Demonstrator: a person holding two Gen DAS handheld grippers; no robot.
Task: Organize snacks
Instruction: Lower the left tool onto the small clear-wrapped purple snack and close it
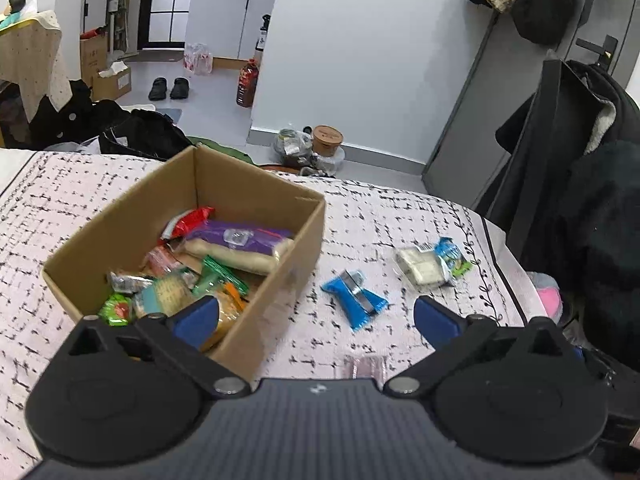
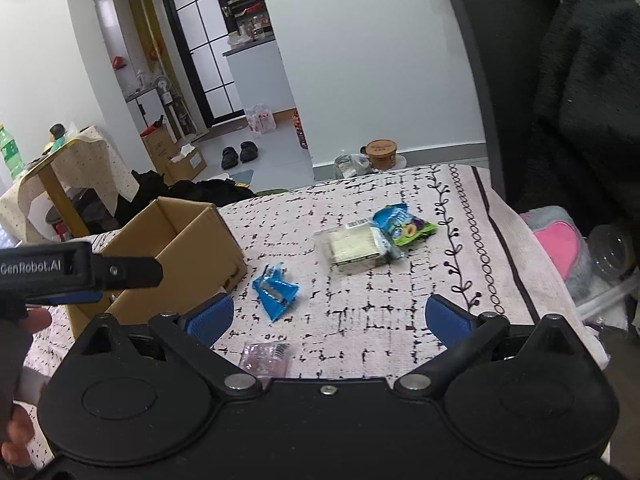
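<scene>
Both the left gripper (image 1: 316, 316) and right gripper (image 2: 328, 316) gape empty, and the blue packet (image 2: 275, 288) lies on the bedspread (image 2: 360, 320) beside the box (image 2: 192, 240), long axis slanting, probably nearer the right one.

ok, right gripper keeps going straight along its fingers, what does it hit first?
Probably the patterned cloth itself. The right gripper is open and empty; the blue wrapper lies left of centre, though depth is unclear.
</scene>
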